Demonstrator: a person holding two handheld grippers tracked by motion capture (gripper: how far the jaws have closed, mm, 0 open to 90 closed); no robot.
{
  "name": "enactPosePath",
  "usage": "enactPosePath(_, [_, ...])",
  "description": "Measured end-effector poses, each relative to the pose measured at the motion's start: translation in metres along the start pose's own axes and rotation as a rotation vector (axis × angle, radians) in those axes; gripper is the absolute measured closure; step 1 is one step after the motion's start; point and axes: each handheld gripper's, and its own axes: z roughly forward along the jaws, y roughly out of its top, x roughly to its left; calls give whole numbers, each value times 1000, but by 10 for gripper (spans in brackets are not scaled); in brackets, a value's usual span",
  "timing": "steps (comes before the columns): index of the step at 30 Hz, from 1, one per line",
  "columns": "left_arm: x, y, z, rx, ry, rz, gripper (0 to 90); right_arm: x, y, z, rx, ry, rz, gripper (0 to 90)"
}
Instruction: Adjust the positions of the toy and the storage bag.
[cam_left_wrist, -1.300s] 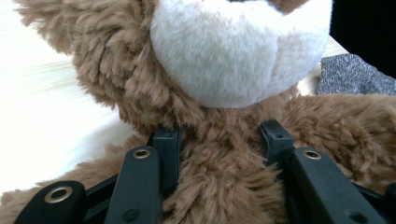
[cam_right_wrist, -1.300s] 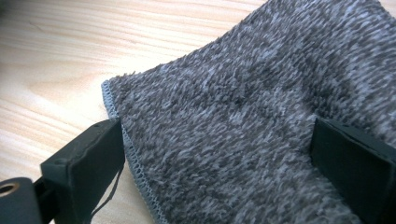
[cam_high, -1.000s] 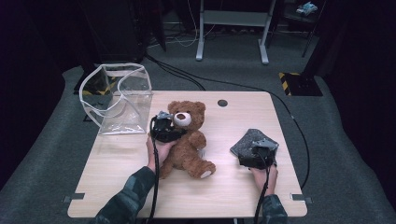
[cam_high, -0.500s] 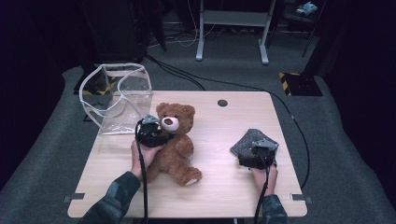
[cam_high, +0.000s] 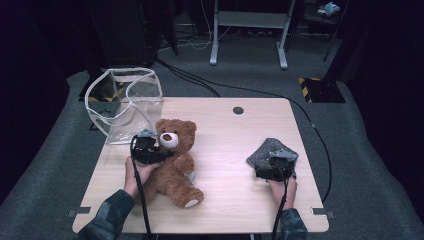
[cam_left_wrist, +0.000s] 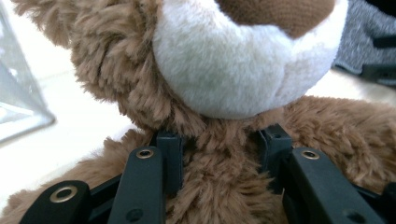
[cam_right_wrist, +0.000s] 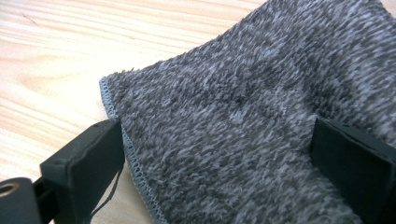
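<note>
A brown teddy bear (cam_high: 175, 170) sits on the wooden table (cam_high: 225, 130), leaning to the left. My left gripper (cam_high: 154, 152) is shut on its neck. In the left gripper view both jaws of the left gripper (cam_left_wrist: 222, 144) sink into the fur just under the teddy bear's (cam_left_wrist: 219, 65) white muzzle. A grey knitted cloth (cam_high: 266, 149) lies at the right of the table. My right gripper (cam_high: 275, 164) rests on it. In the right gripper view the right gripper (cam_right_wrist: 219, 154) stands open, its jaws wide apart with the cloth (cam_right_wrist: 243, 107) lying flat between them.
A clear plastic bag (cam_high: 127, 102) with white trim stands open at the table's back left corner, just behind the bear. A round cable hole (cam_high: 238, 110) sits near the back edge. Cables trail from both grippers over the front edge.
My left gripper has carried the bear leftward across the table, closer to the clear bag. The right gripper and the cloth have stayed where they were.
</note>
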Motion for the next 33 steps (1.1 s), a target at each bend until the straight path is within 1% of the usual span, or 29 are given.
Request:
enactPosePath(2, [5, -3, -1, 12, -3, -20, 606, 0, 0, 0, 1, 2, -1, 30])
enactPosePath(3, [8, -5, 0, 10, -1, -32, 600, 0, 0, 0, 3, 2, -3, 29])
enactPosePath(5, [13, -9, -1, 30, -7, -51, 593, 0, 0, 0, 12, 1, -15, 28])
enactPosePath(6, [13, -10, 0, 28, -8, -59, 585, 1, 0, 0, 6, -2, -16, 28])
enactPosePath(7, [14, -12, -1, 40, -9, -63, 582, 1, 0, 0, 7, -3, -17, 28])
enactPosePath(8, [15, -13, -1, 42, -13, -68, 574, 1, 0, 0, 7, -6, -17, 27])
enactPosePath(9, [16, -13, 0, 52, -17, -63, 570, 1, 0, 0, 7, -6, -18, 27])
enactPosePath(10, [16, -14, 0, 54, -19, -73, 565, 1, 0, 0, 7, -6, -18, 27])
enactPosePath(12, [16, -15, 1, 56, -13, -74, 540, 1, 0, 0, 9, -7, -18, 27])
enactPosePath(13, [17, -15, 2, 56, -15, -74, 521, 1, 0, 1, 8, -5, -18, 27])
enactPosePath(15, [17, -15, 4, 55, -9, -87, 464, 1, 0, 1, 10, -5, -19, 26])
enactPosePath(16, [18, -15, 5, 56, -9, -85, 437, 1, 0, 1, 10, -7, -21, 25])
enactPosePath(17, [17, -15, 5, 58, -7, -100, 403, 1, 0, 1, 9, -4, -20, 24])
enactPosePath(19, [16, -14, 6, 62, 6, -87, 348, 0, 0, 0, 7, 1, -17, 20])
enactPosePath(20, [15, -13, 6, 66, 16, -82, 329, 1, 0, 0, 3, -1, 3, 19])
enactPosePath(22, [15, -12, 5, 65, 28, -73, 300, 0, 0, 0, -3, 5, 4, 18])
enactPosePath(23, [15, -11, 4, 68, 27, -71, 287, -1, 0, -1, 0, 10, 0, 19])
enactPosePath(24, [15, -11, 3, 58, 33, -73, 273, -1, 0, -2, 3, 8, -2, 19])
enactPosePath(26, [14, -9, -2, 48, 49, -56, 241, -3, 0, -3, -5, 11, -18, 19])
enactPosePath(28, [15, -8, -5, 47, 52, -54, 210, -4, 0, -5, -8, 18, -19, 17])
enactPosePath(29, [15, -7, -7, 48, 55, -50, 194, -5, 0, -6, -5, 23, -28, 15])
enactPosePath(30, [16, -7, -9, 54, 59, -41, 188, -5, 0, -7, -2, 30, -25, 9])
enactPosePath(31, [17, -6, -11, 48, 58, -44, 179, -6, 0, -8, -9, 30, -30, 9])
enactPosePath(32, [17, -6, -12, 44, 56, -52, 170, -6, 0, -9, -5, 34, -40, 7])
enactPosePath(33, [18, -5, -14, 53, 59, -46, 164, -6, 0, -10, -7, 32, -35, 3])
